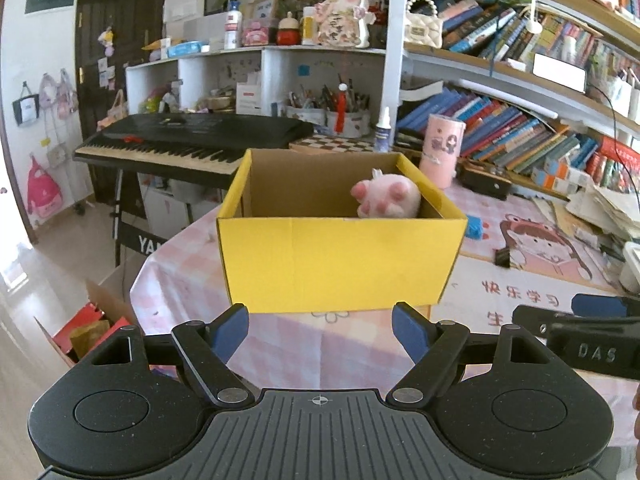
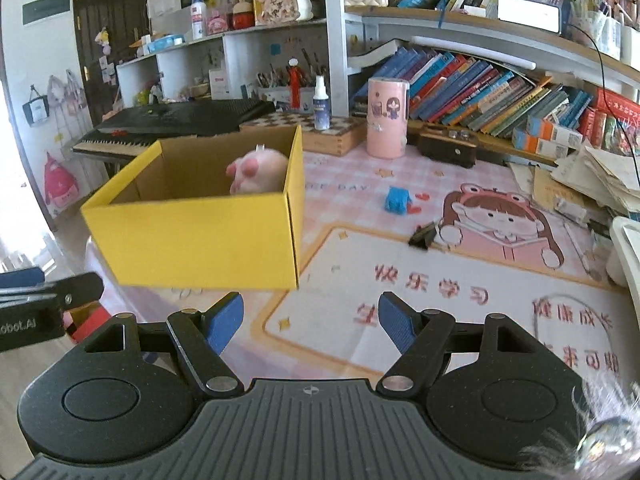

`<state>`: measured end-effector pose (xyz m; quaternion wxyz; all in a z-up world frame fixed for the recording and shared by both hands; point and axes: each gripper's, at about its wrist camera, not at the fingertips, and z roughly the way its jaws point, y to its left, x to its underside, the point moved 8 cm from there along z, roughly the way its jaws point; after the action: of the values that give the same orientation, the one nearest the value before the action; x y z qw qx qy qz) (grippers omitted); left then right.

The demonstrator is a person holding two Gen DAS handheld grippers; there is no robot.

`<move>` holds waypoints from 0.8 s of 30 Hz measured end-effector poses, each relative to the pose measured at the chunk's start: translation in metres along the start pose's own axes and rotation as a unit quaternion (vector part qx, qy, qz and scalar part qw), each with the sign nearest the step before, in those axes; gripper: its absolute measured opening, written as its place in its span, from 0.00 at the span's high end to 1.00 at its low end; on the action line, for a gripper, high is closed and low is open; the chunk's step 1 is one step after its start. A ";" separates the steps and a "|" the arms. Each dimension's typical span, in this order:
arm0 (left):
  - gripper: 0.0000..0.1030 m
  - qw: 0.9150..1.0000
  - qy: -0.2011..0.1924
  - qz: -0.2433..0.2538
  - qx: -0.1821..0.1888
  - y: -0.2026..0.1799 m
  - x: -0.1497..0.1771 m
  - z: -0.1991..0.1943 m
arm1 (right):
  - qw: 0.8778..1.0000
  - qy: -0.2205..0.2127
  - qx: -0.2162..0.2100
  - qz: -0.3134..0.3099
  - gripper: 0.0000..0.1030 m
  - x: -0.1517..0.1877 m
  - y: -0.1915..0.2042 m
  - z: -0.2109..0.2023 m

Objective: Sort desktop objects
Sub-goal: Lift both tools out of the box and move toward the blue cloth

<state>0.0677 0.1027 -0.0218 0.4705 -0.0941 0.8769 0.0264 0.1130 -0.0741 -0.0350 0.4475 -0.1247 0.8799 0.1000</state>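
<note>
A yellow cardboard box [image 1: 340,264] stands on the pink table mat, straight ahead of my left gripper [image 1: 320,330]; it also shows in the right wrist view [image 2: 200,236] at the left. A pink plush paw [image 1: 386,197] lies inside it against the right wall, also seen in the right wrist view [image 2: 258,172]. A small blue object [image 2: 397,199] and a black binder clip [image 2: 423,235] lie on the mat to the right of the box. My right gripper [image 2: 311,322] is open and empty over the mat. My left gripper is open and empty.
A pink cylinder [image 2: 387,117], a dark small case [image 2: 448,146] and a spray bottle [image 2: 321,103] stand at the back. Leaning books [image 2: 500,92] and a paper pile [image 2: 600,184] fill the right side. A keyboard piano [image 1: 192,140] stands beyond the table's left edge.
</note>
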 end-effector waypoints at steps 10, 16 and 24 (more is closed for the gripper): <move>0.15 1.000 0.013 0.011 -0.001 0.002 0.021 -0.013 | 1.000 0.011 0.003 -0.007 0.28 0.026 0.009 -0.014; 0.15 0.999 0.031 0.013 0.014 -0.004 0.036 -0.016 | 1.000 0.021 0.004 -0.008 0.25 0.036 0.011 -0.020; 0.14 0.998 0.042 0.021 0.036 -0.017 0.041 -0.014 | 0.999 0.034 0.027 0.013 0.23 0.047 -0.002 -0.026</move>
<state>0.0378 0.0787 -0.0472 0.4353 -0.0601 0.8983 0.0005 0.0672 -0.0895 -0.0579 0.4187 -0.1049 0.8987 0.0779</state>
